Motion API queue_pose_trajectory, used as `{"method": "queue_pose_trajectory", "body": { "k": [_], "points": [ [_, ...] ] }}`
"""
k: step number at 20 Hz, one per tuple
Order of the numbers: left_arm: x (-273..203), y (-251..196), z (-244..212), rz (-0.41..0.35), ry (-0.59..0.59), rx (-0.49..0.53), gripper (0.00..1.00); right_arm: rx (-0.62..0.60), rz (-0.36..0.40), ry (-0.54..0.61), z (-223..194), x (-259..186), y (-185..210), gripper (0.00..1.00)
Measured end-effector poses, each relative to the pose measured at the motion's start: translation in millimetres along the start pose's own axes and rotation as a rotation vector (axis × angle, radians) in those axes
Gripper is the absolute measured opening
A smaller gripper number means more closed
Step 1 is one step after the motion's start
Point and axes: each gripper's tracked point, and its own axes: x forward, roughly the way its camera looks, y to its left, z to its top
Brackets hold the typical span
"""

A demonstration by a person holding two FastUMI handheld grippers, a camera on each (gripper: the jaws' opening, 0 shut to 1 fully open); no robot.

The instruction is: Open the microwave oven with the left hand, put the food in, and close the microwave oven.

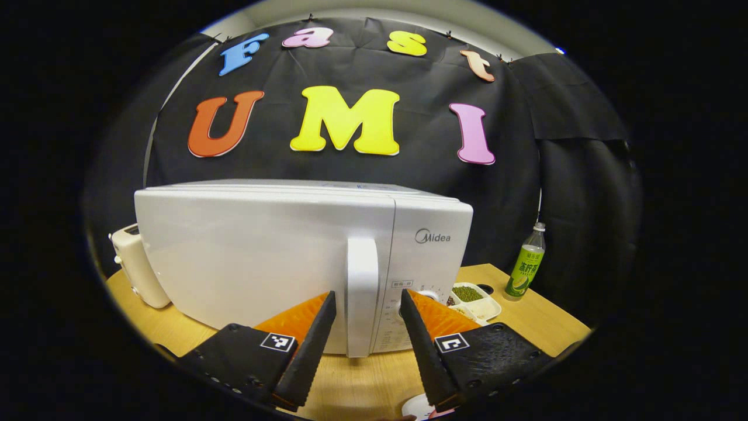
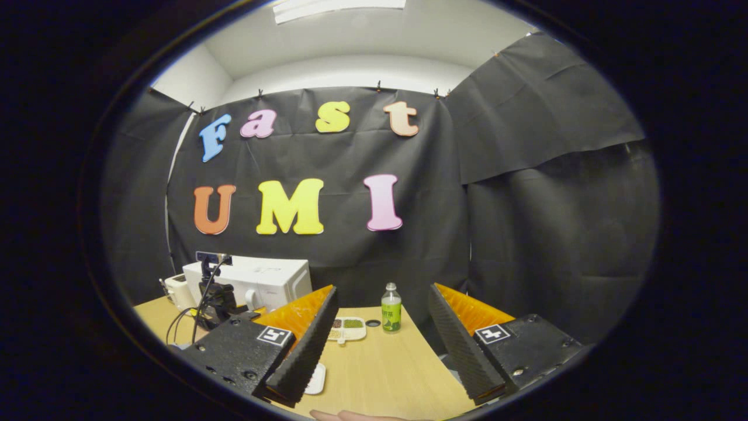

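Now the left claw (image 1: pixel 367 304) is hovering spread, its fingers flanking the microwave oven's (image 1: pixel 292 257) white door handle (image 1: pixel 362 292); the right claw (image 2: pixel 383 304) is gaping spread above the desk (image 2: pixel 380 368).

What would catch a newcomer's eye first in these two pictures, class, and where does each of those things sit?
First, the white microwave oven on the wooden table, door shut, its upright handle between the open fingers of the left tool. Right of it lie a divided food tray and a green bottle. In the right gripper view, the right tool is open above the table.
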Motion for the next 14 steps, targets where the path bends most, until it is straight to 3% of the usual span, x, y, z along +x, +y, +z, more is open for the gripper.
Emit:
{"method": "queue_pose_trajectory", "body": {
  "k": [3,5,6,9,10,12,14],
  "points": [
    [3.5,10.3,0.6,0.038,-0.030,-0.037,0.67,0.014,0.008,0.018,-11.8,6.4,-3.7,0.99],
    [3.4,11.5,-1.5,0.071,-0.045,-0.023,0.50,0.020,0.003,0.029,-18.3,11.0,-8.6,0.99],
    [5.5,11.4,-3.0,0.091,-0.047,0.004,0.60,0.020,-0.003,0.037,-22.6,13.5,-11.6,0.99],
    [7.2,12.9,-6.0,0.122,-0.037,0.087,0.59,0.035,-0.016,0.061,-34.5,18.7,-17.9,0.99],
    [4.6,9.1,-8.7,0.099,-0.018,0.079,0.57,0.041,-0.017,0.066,-36.3,20.2,-18.6,0.99],
    [7.3,10.1,-9.3,0.092,-0.005,0.060,0.24,0.047,-0.020,0.072,-40.4,22.6,-20.1,0.99],
    [5.1,10.0,-8.8,0.094,-0.001,0.060,0.24,0.050,-0.017,0.079,-44.1,24.8,-18.1,0.99]
  ]
}}
